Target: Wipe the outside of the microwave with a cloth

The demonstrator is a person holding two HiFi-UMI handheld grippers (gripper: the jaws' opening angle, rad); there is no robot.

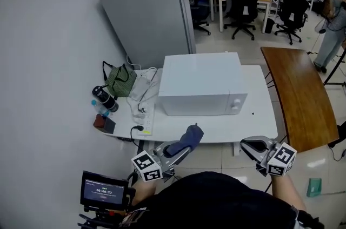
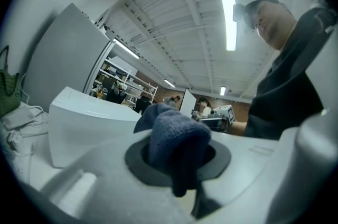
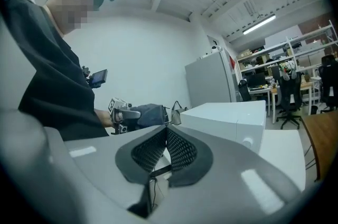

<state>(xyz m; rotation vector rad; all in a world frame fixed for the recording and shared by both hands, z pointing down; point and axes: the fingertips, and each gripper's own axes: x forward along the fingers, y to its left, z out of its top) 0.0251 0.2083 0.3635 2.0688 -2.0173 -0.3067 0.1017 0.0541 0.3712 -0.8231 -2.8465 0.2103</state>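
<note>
**A:** Item one, the cloth. Where is it?

**B:** Dark blue cloth [image 2: 177,141], bunched. Your left gripper [image 1: 174,150] has its jaws closed on it, and a wad stands out past the tips. It hangs at the near edge of the table [image 1: 216,128], not touching anything. It looks soft, light and limp, so it should fold and drag on a surface rather than skid. Your grip sits low on the bundle, which likely leaves enough loose fabric to press flat.

**A:** Item two, the microwave?

**B:** White microwave [image 1: 201,82], on the table and set towards its back, with the dial face turned to you. It is well apart from both grippers. The casing is rigid and smooth, and it is probably heavy enough to stay put under a light wipe. You need no hold on it. If it shifts, brace a top corner.

**A:** Item three, the right gripper?

**B:** Right gripper [image 1: 255,147], jaws pressed together with nothing between them. It hovers off the table's near right edge.
</note>
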